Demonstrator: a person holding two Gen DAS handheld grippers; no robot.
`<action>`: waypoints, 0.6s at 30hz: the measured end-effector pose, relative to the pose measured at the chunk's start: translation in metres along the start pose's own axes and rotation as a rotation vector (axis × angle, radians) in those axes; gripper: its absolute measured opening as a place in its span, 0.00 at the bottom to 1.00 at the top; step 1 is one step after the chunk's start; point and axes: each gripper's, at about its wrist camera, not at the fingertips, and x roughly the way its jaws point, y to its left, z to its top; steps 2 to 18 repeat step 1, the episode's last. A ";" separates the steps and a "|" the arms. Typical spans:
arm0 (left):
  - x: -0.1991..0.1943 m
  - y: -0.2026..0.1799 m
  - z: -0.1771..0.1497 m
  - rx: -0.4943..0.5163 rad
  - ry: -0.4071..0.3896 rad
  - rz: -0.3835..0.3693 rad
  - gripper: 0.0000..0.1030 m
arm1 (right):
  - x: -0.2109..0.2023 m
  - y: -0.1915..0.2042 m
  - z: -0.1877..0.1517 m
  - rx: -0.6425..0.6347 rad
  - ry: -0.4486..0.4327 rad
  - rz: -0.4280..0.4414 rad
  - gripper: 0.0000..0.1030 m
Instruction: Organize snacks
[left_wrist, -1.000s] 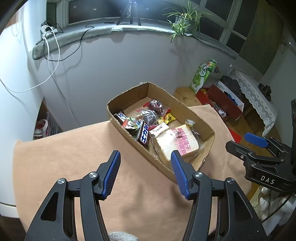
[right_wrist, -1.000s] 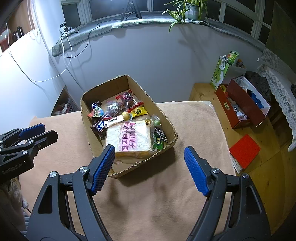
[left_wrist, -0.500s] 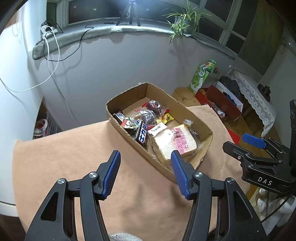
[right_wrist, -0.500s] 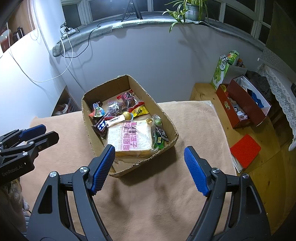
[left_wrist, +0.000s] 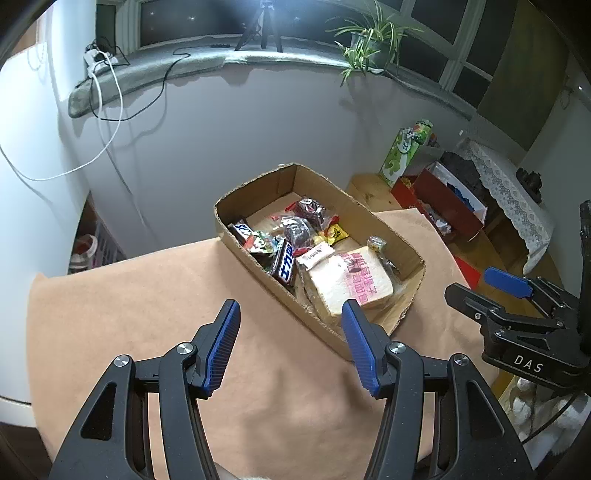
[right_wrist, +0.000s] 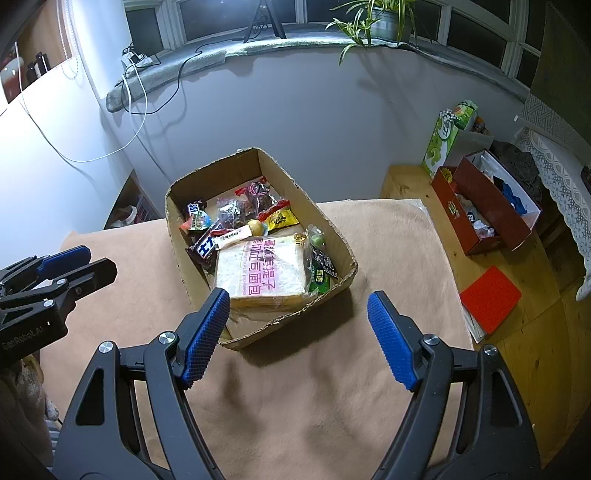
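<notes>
A cardboard box (left_wrist: 384, 229) (right_wrist: 334, 229) sits on the tan cloth, filled with snacks. A bagged loaf of bread (left_wrist: 351, 280) (right_wrist: 264, 271) with pink lettering lies at its near end, with chocolate bars (left_wrist: 286, 264) (right_wrist: 207, 247) and small wrapped sweets (right_wrist: 280, 218) behind it. My left gripper (left_wrist: 290, 321) hovers open over the cloth just short of the box's near left wall, nothing between its fingers. My right gripper (right_wrist: 297, 314) stands open and empty above the box's near corner. Each gripper shows at the edge of the other's view.
The table's tan cloth (left_wrist: 129, 295) (right_wrist: 388, 240) spreads around the box. To the right a wooden floor holds a red box (right_wrist: 487, 206), a red mat (right_wrist: 489, 297) and a green carton (right_wrist: 448, 136). A curved wall and a windowsill with cables and a plant (right_wrist: 373, 18) stand behind.
</notes>
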 end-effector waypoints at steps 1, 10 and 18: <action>0.000 0.000 0.000 -0.001 -0.001 0.002 0.55 | 0.000 0.000 0.000 0.000 0.000 -0.001 0.77; 0.000 0.000 0.000 -0.001 -0.001 0.002 0.55 | 0.000 0.000 0.000 0.000 0.000 -0.001 0.77; 0.000 0.000 0.000 -0.001 -0.001 0.002 0.55 | 0.000 0.000 0.000 0.000 0.000 -0.001 0.77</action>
